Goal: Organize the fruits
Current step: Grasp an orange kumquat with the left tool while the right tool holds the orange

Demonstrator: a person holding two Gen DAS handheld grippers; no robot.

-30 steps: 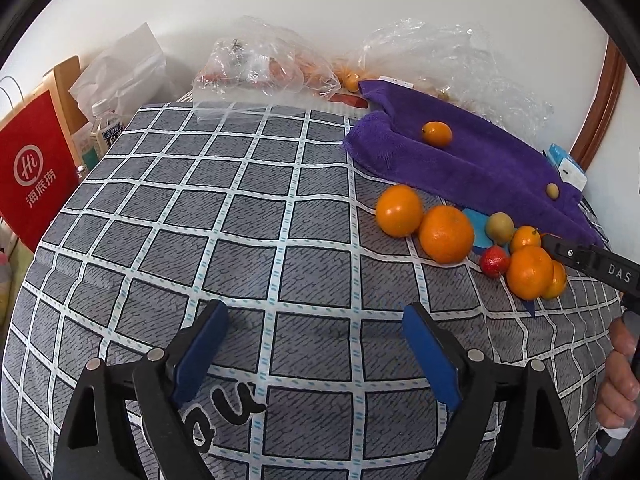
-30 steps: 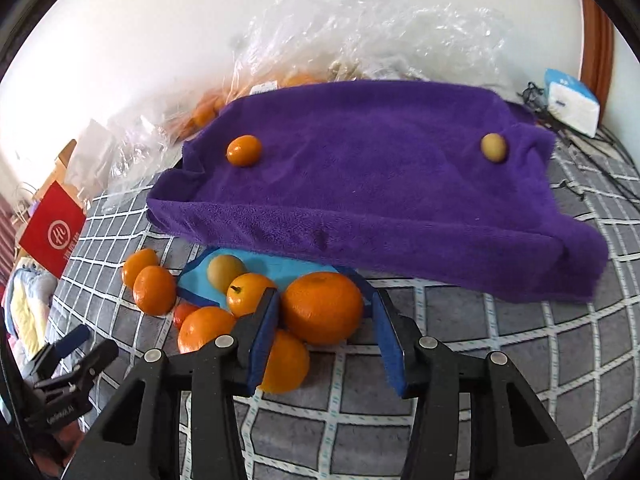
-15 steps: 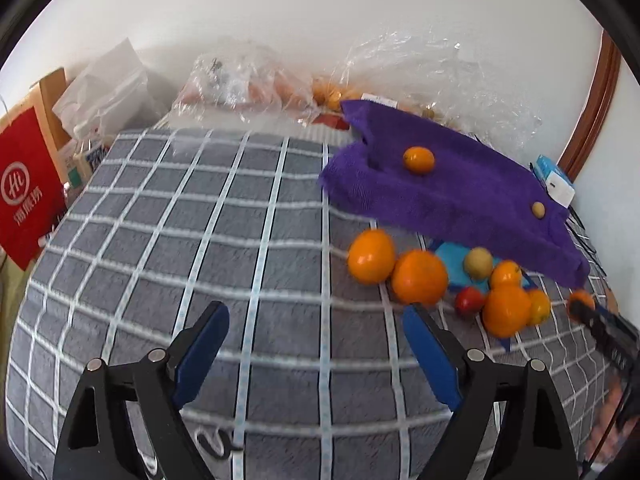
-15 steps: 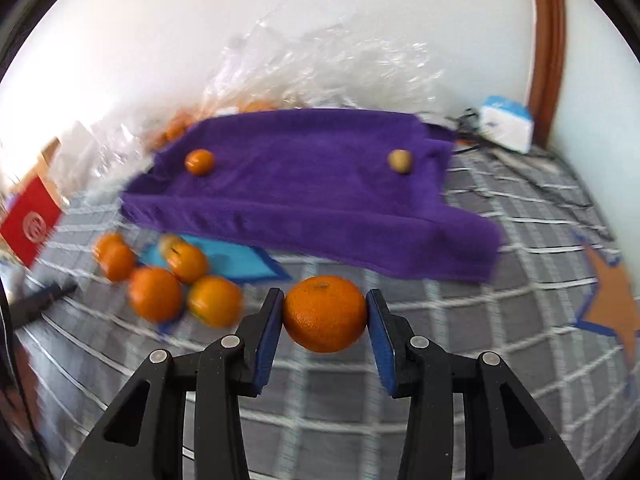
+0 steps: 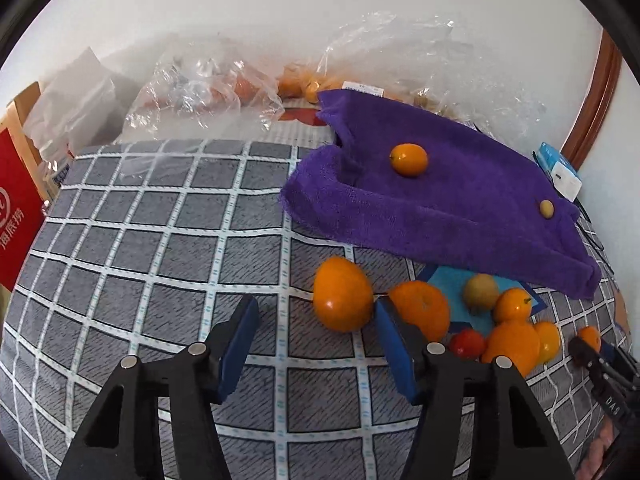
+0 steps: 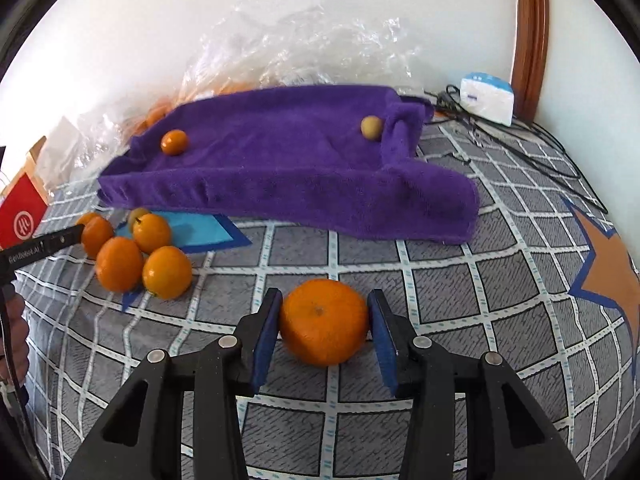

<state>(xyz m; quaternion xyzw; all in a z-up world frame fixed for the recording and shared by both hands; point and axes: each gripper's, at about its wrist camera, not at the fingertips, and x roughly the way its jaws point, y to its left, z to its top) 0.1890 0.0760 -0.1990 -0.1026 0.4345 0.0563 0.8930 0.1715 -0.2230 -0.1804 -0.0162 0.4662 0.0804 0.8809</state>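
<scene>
Since a second ago my left gripper has travelled toward the fruit pile, and its jaws have come in from wide; they are closing now. The right gripper has carried its mandarin away from the pile to open bedcover.

Left wrist view, left to right. Left of the jaws: bare grey checked bedcover. Just ahead of the jaws, nearer the right pad, sits an orange; it touches that pad's tip, the left pad stands well apart from it, so nothing is gripped. Just right of the right pad: a second orange, then a small red fruit, a yellow-green fruit on a blue patch and more oranges. Far ahead and right: the purple towel, with a small orange and a small tan fruit on it.

Right wrist view, left to right. Far left of the jaws: the left gripper's black tip beside the pile. Between the jaws: the mandarin, both pads against its sides; the jaws are easing open slightly. Ahead: the towel.
</scene>
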